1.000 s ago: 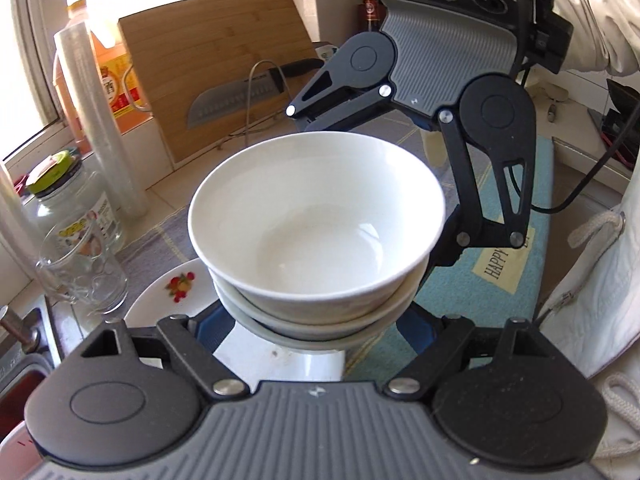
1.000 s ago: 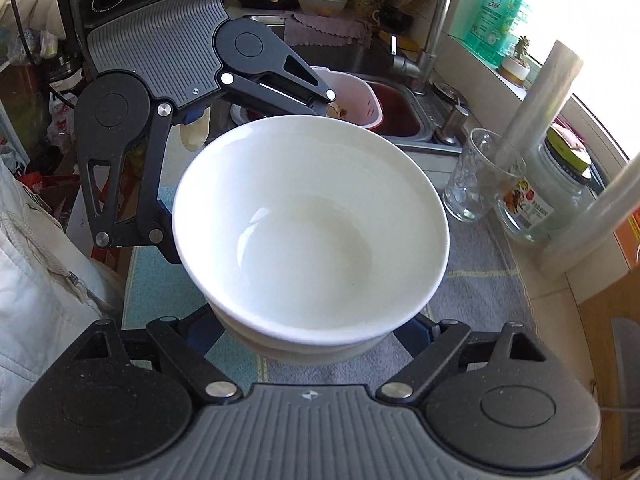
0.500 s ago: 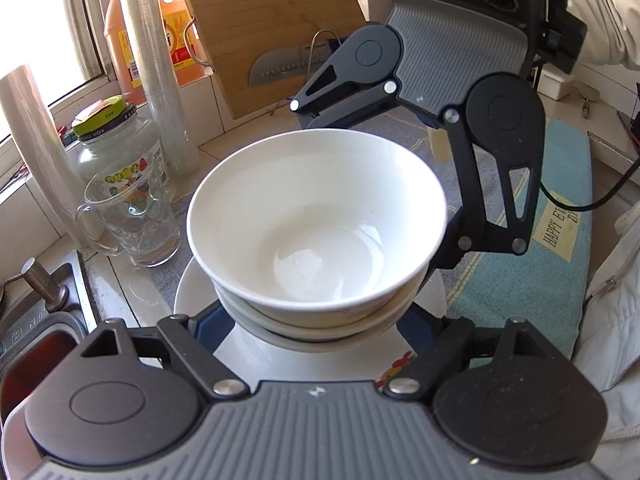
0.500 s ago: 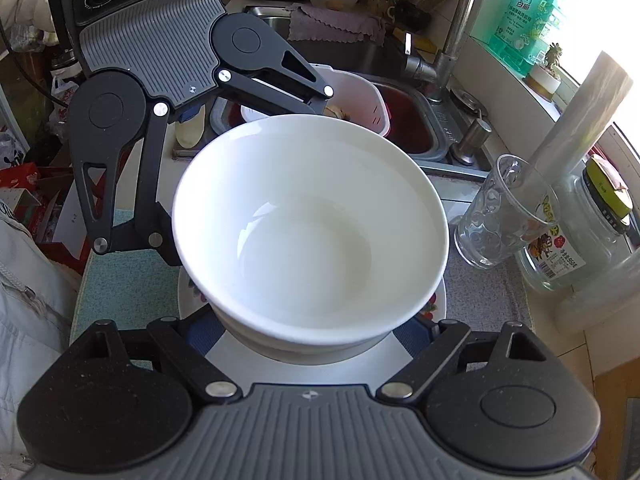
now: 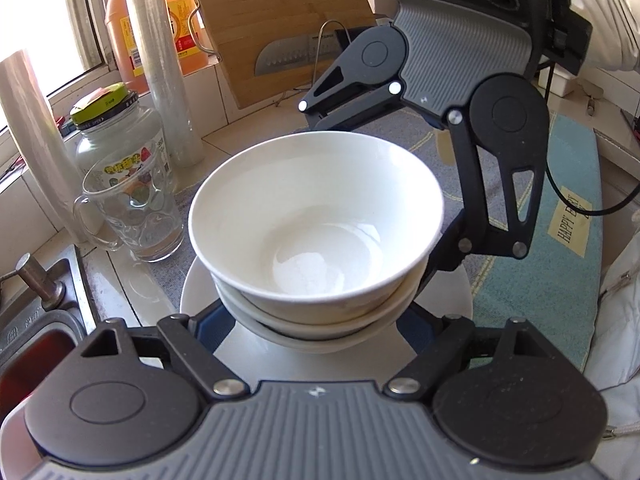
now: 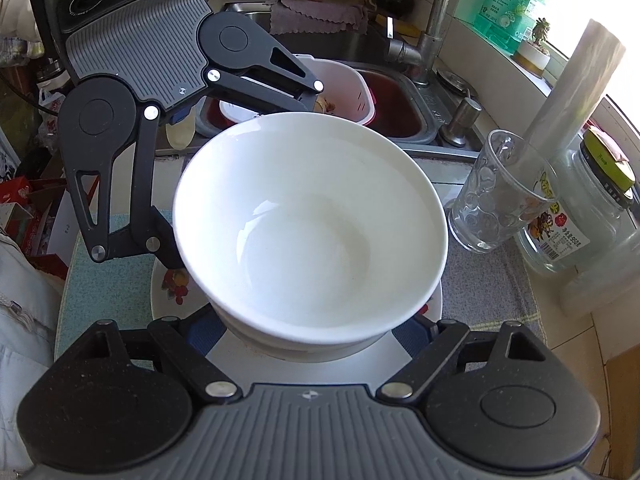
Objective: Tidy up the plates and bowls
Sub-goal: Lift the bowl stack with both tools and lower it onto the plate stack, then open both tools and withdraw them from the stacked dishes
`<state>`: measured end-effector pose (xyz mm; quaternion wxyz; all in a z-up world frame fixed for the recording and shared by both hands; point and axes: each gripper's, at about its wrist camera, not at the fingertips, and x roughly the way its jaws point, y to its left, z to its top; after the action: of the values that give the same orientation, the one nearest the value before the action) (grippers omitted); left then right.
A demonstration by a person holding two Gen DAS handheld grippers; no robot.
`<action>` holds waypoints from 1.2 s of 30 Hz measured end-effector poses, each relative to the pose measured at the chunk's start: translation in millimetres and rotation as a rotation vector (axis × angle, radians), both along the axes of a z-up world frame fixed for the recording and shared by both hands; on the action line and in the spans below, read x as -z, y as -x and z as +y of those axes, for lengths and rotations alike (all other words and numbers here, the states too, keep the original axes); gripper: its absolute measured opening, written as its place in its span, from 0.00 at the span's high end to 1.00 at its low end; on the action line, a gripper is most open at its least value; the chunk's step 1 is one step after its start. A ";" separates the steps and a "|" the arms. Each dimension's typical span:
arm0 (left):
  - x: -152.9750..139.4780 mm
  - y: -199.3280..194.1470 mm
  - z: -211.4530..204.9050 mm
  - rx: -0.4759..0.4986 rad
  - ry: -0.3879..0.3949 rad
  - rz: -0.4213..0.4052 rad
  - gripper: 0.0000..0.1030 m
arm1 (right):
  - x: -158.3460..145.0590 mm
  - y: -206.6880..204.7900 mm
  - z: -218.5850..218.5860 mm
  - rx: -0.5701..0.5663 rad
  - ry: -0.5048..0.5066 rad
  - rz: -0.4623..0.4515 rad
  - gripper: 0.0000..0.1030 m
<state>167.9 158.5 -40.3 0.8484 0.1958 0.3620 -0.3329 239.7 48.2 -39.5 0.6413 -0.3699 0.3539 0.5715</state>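
Left wrist view: your left tool [image 5: 316, 316] is clamped on the stack of bowls [image 5: 316, 232], its blue fingers [image 5: 210, 320] pressing the lower bowl from either side. The stack sits over the white plate [image 5: 192, 292] on the tabletop [image 5: 532, 280], though contact between them is hidden. A glass mug [image 5: 132, 208] stands just beside the plate. Your right tool [image 5: 432, 264] meets the stack from the far side. Right wrist view: your right tool [image 6: 316, 332] grips the same stack [image 6: 312, 224] at its lower bowl. The plate [image 6: 176, 284] shows a fruit motif. The sink [image 6: 400, 116] lies beyond.
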 end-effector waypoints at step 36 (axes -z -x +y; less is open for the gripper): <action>-35.5 122.4 -21.5 -0.555 0.218 -0.264 0.01 | -28.9 73.1 -67.5 0.785 -0.119 -0.005 0.00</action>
<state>45.5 137.0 -4.8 0.9624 0.0391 0.2506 -0.0976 166.6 -19.2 -10.6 0.8322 -0.1704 0.4331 0.3014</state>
